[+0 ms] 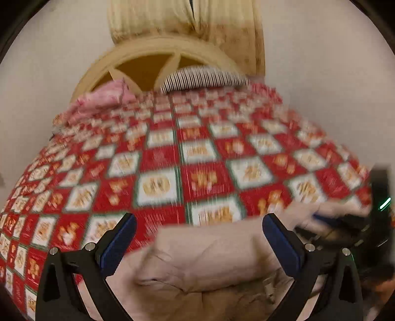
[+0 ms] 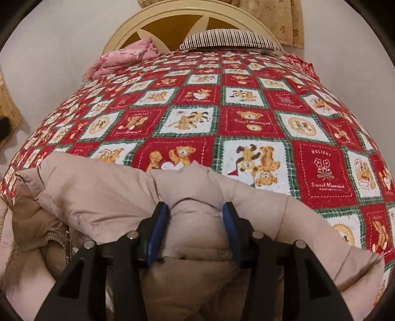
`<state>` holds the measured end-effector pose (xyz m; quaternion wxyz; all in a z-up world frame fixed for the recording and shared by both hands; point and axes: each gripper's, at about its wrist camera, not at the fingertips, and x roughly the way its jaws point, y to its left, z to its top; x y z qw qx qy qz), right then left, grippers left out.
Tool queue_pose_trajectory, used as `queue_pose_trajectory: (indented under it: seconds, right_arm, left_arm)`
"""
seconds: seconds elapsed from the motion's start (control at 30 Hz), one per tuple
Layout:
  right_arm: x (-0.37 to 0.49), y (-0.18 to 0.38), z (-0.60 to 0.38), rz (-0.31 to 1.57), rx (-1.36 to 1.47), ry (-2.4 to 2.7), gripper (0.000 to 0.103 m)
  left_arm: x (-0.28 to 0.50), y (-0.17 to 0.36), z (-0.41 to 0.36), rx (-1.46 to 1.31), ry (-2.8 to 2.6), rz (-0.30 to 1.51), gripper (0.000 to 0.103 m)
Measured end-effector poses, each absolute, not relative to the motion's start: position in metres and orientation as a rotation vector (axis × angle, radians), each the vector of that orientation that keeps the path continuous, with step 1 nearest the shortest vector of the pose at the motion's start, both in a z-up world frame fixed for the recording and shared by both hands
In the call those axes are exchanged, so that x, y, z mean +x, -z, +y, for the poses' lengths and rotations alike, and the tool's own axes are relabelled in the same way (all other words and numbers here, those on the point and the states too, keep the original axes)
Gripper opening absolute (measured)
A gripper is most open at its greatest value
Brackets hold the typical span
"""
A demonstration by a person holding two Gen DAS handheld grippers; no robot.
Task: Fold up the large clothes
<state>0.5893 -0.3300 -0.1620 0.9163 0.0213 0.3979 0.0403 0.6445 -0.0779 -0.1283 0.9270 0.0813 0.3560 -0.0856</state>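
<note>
Right gripper (image 2: 196, 210) pinching a fold of puffy beige padded jacket (image 2: 103, 197) over red patchwork teddy-bear quilt (image 2: 246, 118). Left gripper (image 1: 198, 222) spread wide above the jacket (image 1: 205, 259), apparently holding nothing; blurred view.

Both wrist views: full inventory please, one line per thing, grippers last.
Jacket: 1, beige, puffy, near edge of bed.
Bedspread: 1, red, white and green patchwork with bears, covers the bed.
Pink blanket: 1, bunched at far left of bed.
Striped pillow: 1, dark and white stripes, at headboard.
Headboard: 1, cream, arched.
Curtain: yellow-beige, on far wall.
Left gripper: black, blue pads, open above jacket.
Right gripper: black, blue pads, shut on a jacket fold.
</note>
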Motion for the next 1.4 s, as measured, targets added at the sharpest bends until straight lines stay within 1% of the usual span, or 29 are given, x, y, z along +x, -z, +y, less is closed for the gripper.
queue_pose_trajectory:
  seconds: [0.1,0.23,0.37,0.83,1.4]
  right_arm:
    - [0.588,0.164,-0.334,0.811,0.073,-0.09,0.051]
    - [0.588,0.164,-0.335,0.807,0.084,-0.098,0.052]
    - [0.589,0.165,-0.331,0.811,0.06,-0.087,0.053]
    - [0.59,0.168,-0.317,0.816,-0.055,-0.015,0.053]
    - [0.592,0.169,-0.317,0.817,-0.046,-0.019,0.055]
  left_arm:
    - [0.651,0.165,-0.077,0.206,0.135,0.828,0.102]
    - [0.658,0.182,-0.065,0.126,0.137,0.887,0.102]
    - [0.661,0.195,-0.069,0.128,0.136,0.926,0.102]
    - [0.665,0.199,-0.072,0.145,0.108,0.929,0.102]
    - [0.667,0.2,-0.07,0.137,0.109,0.935,0.102]
